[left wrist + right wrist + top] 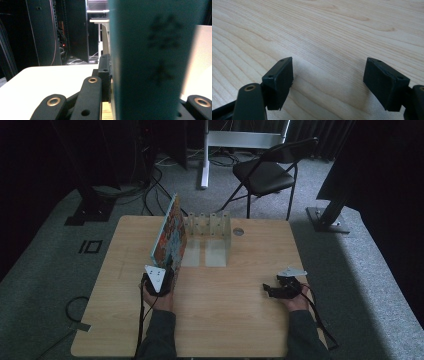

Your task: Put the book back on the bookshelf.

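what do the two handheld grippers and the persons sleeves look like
Both grippers, the left gripper and the right gripper, are black, each topped by a grey three-cornered plate and trailing a black cable. Their arms have brass-coloured pivot rivets and blocky black pads. The sleeves are dark grey.

A clear plastic rack [210,237] with several upright dividers stands on the far middle of the wooden table [235,320]. A small round mark [238,232] lies just right of it. Behind the table, on the grey carpet, is a black folding chair [267,172]. Black cables [150,190] lie far left.
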A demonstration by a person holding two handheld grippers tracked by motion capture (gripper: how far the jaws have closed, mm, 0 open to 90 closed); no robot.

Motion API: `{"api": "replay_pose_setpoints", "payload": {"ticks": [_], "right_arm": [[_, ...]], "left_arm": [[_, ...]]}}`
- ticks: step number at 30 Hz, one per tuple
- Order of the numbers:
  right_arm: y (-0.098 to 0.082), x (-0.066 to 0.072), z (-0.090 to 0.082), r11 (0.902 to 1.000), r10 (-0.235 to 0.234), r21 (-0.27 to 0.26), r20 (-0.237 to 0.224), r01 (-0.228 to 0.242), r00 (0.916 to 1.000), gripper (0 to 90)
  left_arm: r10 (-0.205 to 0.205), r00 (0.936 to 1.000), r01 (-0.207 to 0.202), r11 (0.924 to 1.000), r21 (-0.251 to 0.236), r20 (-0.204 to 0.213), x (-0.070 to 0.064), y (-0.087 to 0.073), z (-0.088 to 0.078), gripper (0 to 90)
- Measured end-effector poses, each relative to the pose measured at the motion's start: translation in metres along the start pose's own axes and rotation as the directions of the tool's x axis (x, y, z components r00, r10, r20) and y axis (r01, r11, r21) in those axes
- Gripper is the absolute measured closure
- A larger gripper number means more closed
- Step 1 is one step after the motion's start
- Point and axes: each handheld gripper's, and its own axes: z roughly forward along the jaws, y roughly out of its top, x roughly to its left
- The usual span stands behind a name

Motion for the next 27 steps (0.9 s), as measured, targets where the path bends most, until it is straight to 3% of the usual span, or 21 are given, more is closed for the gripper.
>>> {"api": "replay_pose_setpoints", "payload": {"ticks": [8,17,27], "right_arm": [[0.0,0.0,0.0,1.0,0.0,0.0,0.0,0.0,1.0,23.7],[0.0,0.0,0.0,1.0,0.0,0.0,0.0,0.0,1.0,23.7],[0.0,0.0,0.0,1.0,0.0,0.0,0.0,0.0,1.0,23.7]], "left_arm": [[0.004,0.9999,-0.004,0.9999,0.01,0.013,0.003,0.001,0.0,74.4],[0.007,0.9963,-0.009,0.9998,0.016,0.086,0.009,0.001,-0.003,65.2],[0.009,0.9933,-0.011,0.9997,0.022,0.115,0.015,0.003,-0.009,58.6]]}}
